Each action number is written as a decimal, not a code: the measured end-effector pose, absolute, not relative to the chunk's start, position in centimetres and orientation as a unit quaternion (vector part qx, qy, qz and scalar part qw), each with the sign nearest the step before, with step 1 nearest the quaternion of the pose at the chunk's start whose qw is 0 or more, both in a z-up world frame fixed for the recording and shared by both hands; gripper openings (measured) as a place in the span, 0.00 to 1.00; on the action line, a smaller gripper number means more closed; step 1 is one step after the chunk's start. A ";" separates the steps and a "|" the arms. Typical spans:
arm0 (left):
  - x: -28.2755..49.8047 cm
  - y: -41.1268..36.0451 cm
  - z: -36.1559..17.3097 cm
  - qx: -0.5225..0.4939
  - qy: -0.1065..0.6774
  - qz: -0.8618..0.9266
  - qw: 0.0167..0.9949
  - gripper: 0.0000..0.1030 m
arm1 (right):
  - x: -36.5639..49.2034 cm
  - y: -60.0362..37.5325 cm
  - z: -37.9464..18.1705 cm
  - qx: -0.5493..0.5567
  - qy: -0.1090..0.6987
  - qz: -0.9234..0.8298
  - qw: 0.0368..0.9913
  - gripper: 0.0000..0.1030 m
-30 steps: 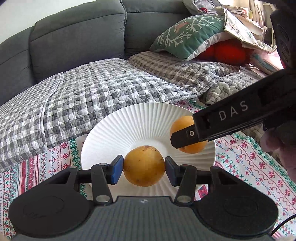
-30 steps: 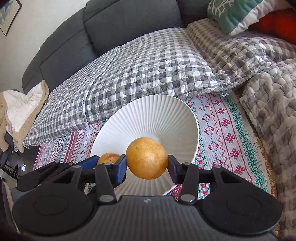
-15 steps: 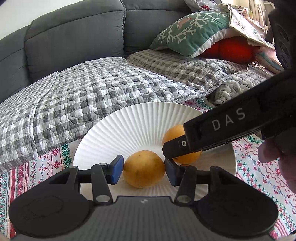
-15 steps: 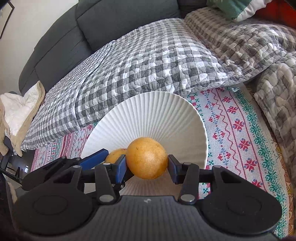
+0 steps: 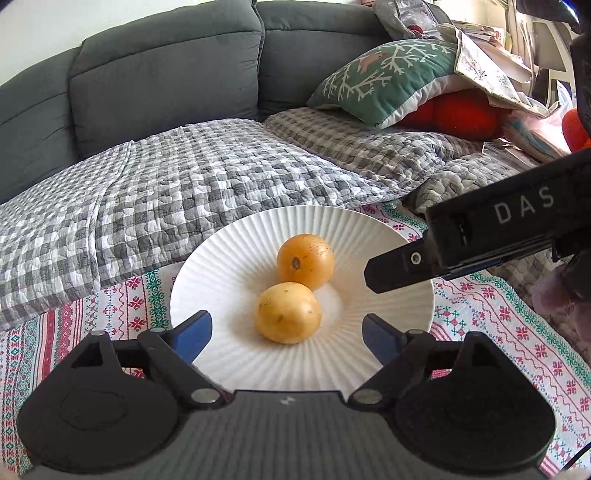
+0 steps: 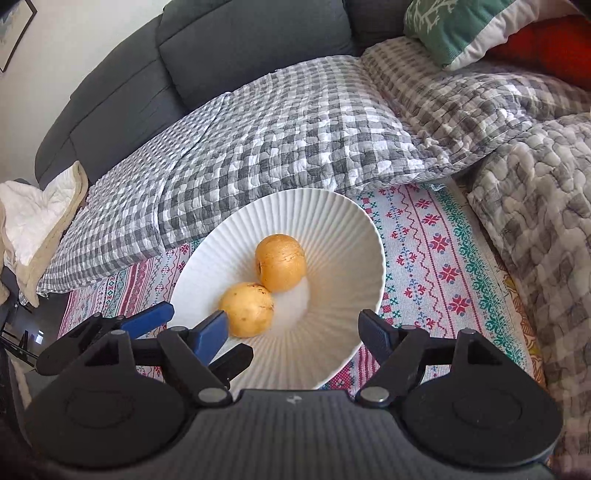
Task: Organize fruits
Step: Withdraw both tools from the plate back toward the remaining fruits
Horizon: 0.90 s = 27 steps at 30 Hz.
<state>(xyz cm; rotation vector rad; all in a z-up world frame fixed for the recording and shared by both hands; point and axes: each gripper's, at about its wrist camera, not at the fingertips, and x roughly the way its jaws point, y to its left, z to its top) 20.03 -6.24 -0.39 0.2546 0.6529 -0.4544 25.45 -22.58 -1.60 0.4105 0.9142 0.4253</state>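
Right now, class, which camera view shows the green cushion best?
The left wrist view: the whole green cushion with its white branch pattern shows on the sofa. The right wrist view catches only its lower corner, cropped at the top edge.

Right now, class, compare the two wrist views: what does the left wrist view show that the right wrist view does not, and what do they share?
Only the left wrist view: a black bar lettered DAS and stacked papers behind the green pillow.
Only the right wrist view: a cream blanket and a picture frame corner.
Both: two yellow fruits touching on the white ribbed plate, checked quilt, grey sofa.
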 end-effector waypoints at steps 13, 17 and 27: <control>14.4 -4.1 0.9 0.113 0.347 -0.208 0.908 0.88 | 19.5 -23.8 0.9 0.176 0.419 0.200 0.868 0.89; 13.1 -3.6 1.0 0.113 0.355 -0.210 0.904 0.90 | 17.9 -23.8 1.1 0.164 0.420 0.202 0.870 0.90; 9.4 -1.9 1.0 0.122 0.364 -0.209 0.899 0.90 | 14.4 -24.1 0.9 0.123 0.411 0.199 0.881 0.96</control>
